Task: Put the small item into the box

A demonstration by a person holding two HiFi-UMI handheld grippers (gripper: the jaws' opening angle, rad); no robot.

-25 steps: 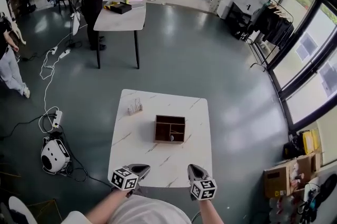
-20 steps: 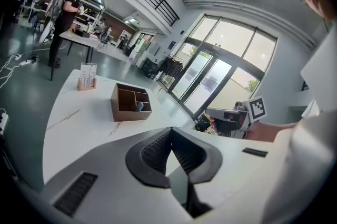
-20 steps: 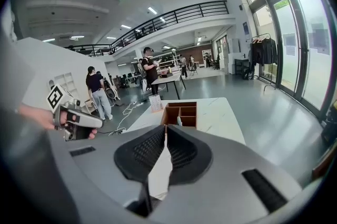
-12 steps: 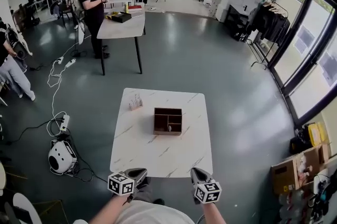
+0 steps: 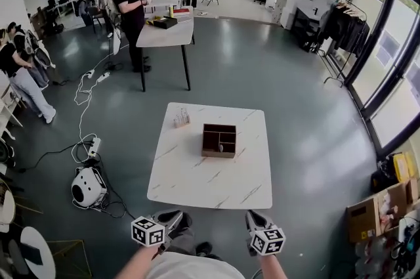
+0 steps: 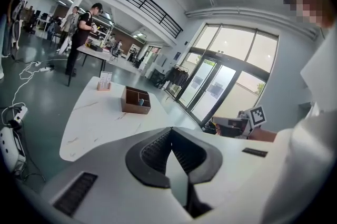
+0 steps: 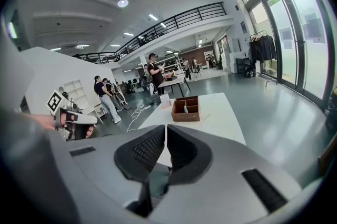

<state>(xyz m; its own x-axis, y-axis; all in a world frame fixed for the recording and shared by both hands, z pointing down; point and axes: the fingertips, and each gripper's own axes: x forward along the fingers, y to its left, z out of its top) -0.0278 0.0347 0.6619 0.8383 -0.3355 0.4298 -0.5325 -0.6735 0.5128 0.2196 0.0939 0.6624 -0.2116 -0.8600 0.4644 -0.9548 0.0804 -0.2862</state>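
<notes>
A brown wooden box (image 5: 219, 140) with compartments stands on the white marble table (image 5: 190, 172), right of its middle. A small pale item (image 5: 220, 148) lies in a near compartment. Both grippers hang low at the bottom of the head view, off the table's near edge and well short of the box. My left gripper (image 5: 174, 214) is shut with nothing between its jaws, and so is my right gripper (image 5: 251, 217). The left gripper view shows the box (image 6: 136, 101) far beyond the left gripper (image 6: 170, 132). The right gripper view shows the box (image 7: 186, 108) far beyond the right gripper (image 7: 166, 128).
A small holder with cards (image 5: 181, 118) stands near the table's far left corner. On the floor to the left sit a round white device (image 5: 87, 187) and cables. A second table (image 5: 167, 31) with people beside it stands farther off. A cardboard box (image 5: 380, 212) sits at the right.
The view has backed away from the table, which now looks smaller and farther. Both grippers have come off its near edge and hang over the floor, still shut.
</notes>
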